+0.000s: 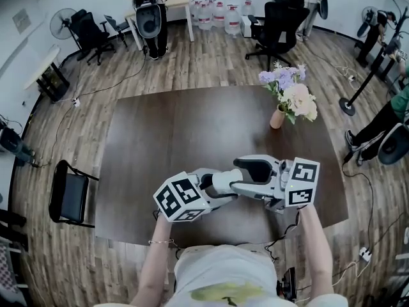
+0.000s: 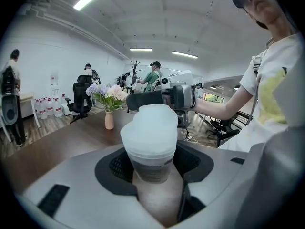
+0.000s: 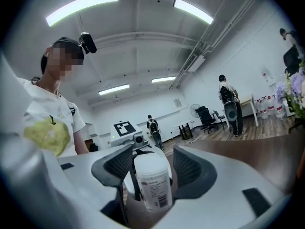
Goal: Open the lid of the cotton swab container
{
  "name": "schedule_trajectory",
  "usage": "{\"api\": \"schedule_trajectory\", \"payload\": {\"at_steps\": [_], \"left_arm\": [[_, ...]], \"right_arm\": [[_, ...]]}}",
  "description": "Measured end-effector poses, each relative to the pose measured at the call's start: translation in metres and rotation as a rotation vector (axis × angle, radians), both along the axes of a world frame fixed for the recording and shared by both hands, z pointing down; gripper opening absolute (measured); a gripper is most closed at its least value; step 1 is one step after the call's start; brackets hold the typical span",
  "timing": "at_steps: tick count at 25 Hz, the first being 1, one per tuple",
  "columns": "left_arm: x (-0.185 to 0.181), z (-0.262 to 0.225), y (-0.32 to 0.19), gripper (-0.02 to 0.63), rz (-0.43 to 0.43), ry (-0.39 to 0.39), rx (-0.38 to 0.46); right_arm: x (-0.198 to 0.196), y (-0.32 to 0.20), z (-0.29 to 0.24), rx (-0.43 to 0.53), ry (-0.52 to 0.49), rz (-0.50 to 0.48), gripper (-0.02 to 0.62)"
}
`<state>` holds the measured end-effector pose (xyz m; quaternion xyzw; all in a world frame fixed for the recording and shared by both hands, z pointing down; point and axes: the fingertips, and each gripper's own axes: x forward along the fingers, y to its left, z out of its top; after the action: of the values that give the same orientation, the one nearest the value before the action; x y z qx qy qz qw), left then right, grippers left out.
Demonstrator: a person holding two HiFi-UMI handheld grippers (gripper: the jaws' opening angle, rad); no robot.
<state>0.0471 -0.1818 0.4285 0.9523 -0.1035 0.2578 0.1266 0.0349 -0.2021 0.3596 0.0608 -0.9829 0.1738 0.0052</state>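
Observation:
The cotton swab container (image 2: 150,168) is a small round tub with a printed label and a translucent white lid (image 2: 151,128). My left gripper (image 2: 152,163) is shut on its body, with the lid end pointing away from that camera. In the right gripper view the container (image 3: 153,187) lies between the jaws of my right gripper (image 3: 151,163), which stand wide with a gap on each side, so that gripper is open. In the head view the left gripper (image 1: 225,184) and right gripper (image 1: 241,171) meet nose to nose over the dark table (image 1: 160,139), near its front edge.
A vase of flowers (image 1: 289,98) stands on the far right of the table. A black folding chair (image 1: 70,197) is on the floor to the left. Office chairs (image 1: 278,18), water bottles (image 1: 217,15) and several people line the room's edges.

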Motion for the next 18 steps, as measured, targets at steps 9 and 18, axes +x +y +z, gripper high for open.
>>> {"api": "schedule_trajectory", "payload": {"at_steps": [9,18], "left_arm": [[0.0010,-0.0021,0.0034,0.242,0.014,0.004,-0.016],[0.0028,0.0001,0.0007,0.242,0.010,0.002,0.004]], "right_arm": [[-0.0094,0.0078,0.0085,0.048,0.106,-0.102,0.241],[-0.0067,0.0042,0.0124,-0.005,0.108,-0.107,0.230]]}}
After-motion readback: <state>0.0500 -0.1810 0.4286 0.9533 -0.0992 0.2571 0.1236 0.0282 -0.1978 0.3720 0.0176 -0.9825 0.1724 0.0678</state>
